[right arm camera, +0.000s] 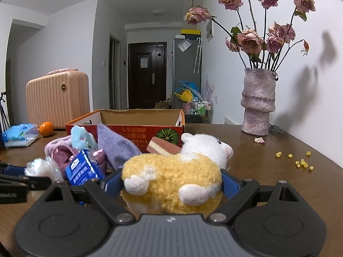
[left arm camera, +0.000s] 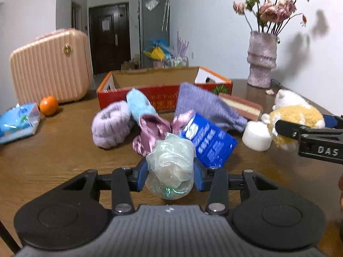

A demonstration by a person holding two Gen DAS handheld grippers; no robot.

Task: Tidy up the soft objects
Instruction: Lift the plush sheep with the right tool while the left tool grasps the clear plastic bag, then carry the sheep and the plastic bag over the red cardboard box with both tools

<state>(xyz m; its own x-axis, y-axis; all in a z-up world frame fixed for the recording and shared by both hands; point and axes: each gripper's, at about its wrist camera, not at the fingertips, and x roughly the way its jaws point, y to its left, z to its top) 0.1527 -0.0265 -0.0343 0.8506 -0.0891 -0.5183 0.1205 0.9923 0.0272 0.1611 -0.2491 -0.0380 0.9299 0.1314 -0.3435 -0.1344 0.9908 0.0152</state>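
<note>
A crumpled plastic bag [left arm camera: 170,160] was gripped by the left gripper [left arm camera: 170,172], and a yellow-and-white plush toy [right arm camera: 173,177] by the right gripper [right arm camera: 171,184], both near the counter's [left arm camera: 53,154] front edge. The pick-up step was judged done. Carrying both into the open cardboard box [left arm camera: 137,98] behind the pile was judged next.

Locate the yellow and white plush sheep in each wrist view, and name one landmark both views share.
Left wrist view: the plush sheep sits at the far right, pinched by the right hand-held gripper.
Right wrist view: it fills the lower centre, between the blue pads.
Shared landmark: the red cardboard box.
</note>
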